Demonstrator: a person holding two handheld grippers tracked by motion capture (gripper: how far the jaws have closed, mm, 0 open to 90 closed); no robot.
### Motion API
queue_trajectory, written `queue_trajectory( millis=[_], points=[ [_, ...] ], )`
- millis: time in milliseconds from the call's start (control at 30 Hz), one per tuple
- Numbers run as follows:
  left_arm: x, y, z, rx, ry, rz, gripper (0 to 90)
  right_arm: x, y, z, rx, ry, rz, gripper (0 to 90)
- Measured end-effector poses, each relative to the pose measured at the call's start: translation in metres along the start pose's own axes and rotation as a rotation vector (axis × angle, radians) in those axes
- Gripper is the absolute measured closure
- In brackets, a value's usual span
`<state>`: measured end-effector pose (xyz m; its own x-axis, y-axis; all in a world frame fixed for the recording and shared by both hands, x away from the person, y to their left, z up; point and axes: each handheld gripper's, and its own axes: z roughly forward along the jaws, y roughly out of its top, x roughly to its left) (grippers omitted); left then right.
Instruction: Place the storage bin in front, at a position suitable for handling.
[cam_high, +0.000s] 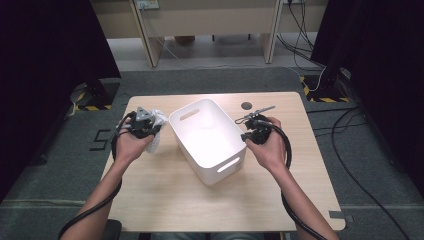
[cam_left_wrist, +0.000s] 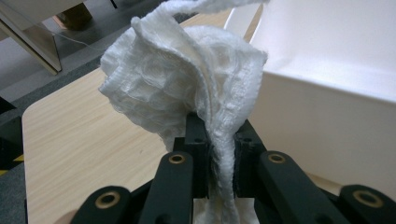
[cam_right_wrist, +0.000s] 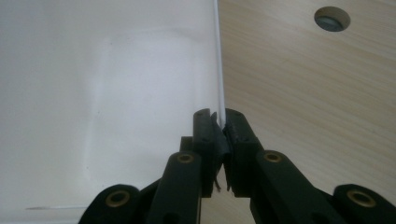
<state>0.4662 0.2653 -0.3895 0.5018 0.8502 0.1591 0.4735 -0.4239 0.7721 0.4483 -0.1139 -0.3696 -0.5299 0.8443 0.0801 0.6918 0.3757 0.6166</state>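
In the high view, a white bin (cam_high: 209, 140) sits on the middle of the wooden bench (cam_high: 165, 200), its long sides running diagonally, with a slot handle in each end wall. The left tool (cam_high: 150, 131) hangs just beside the bin's left wall, and a crumpled white cloth (cam_high: 159, 120) bunches around its front, above the bench. The right tool (cam_high: 246, 131) meets the rim of the bin's right wall, held by the person's right hand (cam_high: 267, 147). A small dark round hole (cam_high: 246, 106) lies in the bench beyond that tool. In the left gripper view, the left tool (cam_left_wrist: 219, 140) is pinching the white cloth (cam_left_wrist: 182, 79): a strip of the waffle-textured fabric runs down between the pressed-together jaws while the rest billows above them, with the bin's white wall (cam_left_wrist: 327, 121) close on the right. In the right gripper view, the right tool (cam_right_wrist: 220, 130) is pressed together on the thin rim of the bin (cam_right_wrist: 93, 93), one jaw inside the wall and one outside over the bench (cam_right_wrist: 303, 93).
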Motion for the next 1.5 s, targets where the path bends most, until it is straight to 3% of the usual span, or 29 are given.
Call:
queue_trajectory(
  millis=[167,200,267,400,467,567,733,833,933,1067,1233,1367,1500],
  points=[
    [0.005,0.003,0.000,0.002,0.011,-0.007,79.7,-0.011,0.001,0.001,-0.007,0.059,-0.055,83.9],
    [0.006,0.003,0.001,0.006,0.012,-0.008,79.7,-0.012,0.001,0.000,-0.018,0.063,-0.073,80.6],
    [0.009,0.003,0.005,0.011,0.008,-0.012,79.7,-0.013,0.000,-0.009,-0.068,0.063,-0.052,74.7],
    [0.010,0.006,0.013,0.024,-0.011,0.004,79.8,-0.014,-0.008,-0.035,-0.159,0.028,0.007,75.6],
    [0.007,0.007,0.017,0.031,-0.027,0.012,79.8,-0.016,-0.018,-0.043,-0.140,0.015,0.044,79.1],
    [0.003,0.007,0.021,0.035,-0.047,0.028,79.8,-0.013,-0.032,-0.044,-0.065,0.014,0.054,84.6],
    [0.001,0.007,0.023,0.035,-0.060,0.068,79.9,0.002,-0.045,-0.033,0.014,0.081,0.020,87.1],
    [0.002,0.007,0.021,0.029,-0.077,0.086,79.9,0.009,-0.043,-0.028,0.015,0.102,-0.002,87.0],
    [0.004,0.006,0.020,0.025,-0.089,0.113,80.0,0.010,-0.037,-0.026,0.026,0.069,-0.021,87.5],
    [0.003,0.002,0.018,0.024,-0.107,0.098,80.0,0.000,-0.024,-0.019,0.010,0.009,-0.001,88.0],
    [-0.005,-0.004,0.009,0.012,-0.123,0.104,80.0,-0.021,-0.001,0.003,-0.036,-0.084,0.131,83.5],
    [-0.012,-0.013,-0.004,0.003,-0.139,0.109,80.0,-0.040,0.007,0.018,-0.080,-0.053,0.237,72.8],
    [-0.020,-0.023,-0.015,-0.014,-0.149,0.106,79.9,-0.046,0.001,0.010,-0.128,-0.081,0.318,69.7]
  ],
)
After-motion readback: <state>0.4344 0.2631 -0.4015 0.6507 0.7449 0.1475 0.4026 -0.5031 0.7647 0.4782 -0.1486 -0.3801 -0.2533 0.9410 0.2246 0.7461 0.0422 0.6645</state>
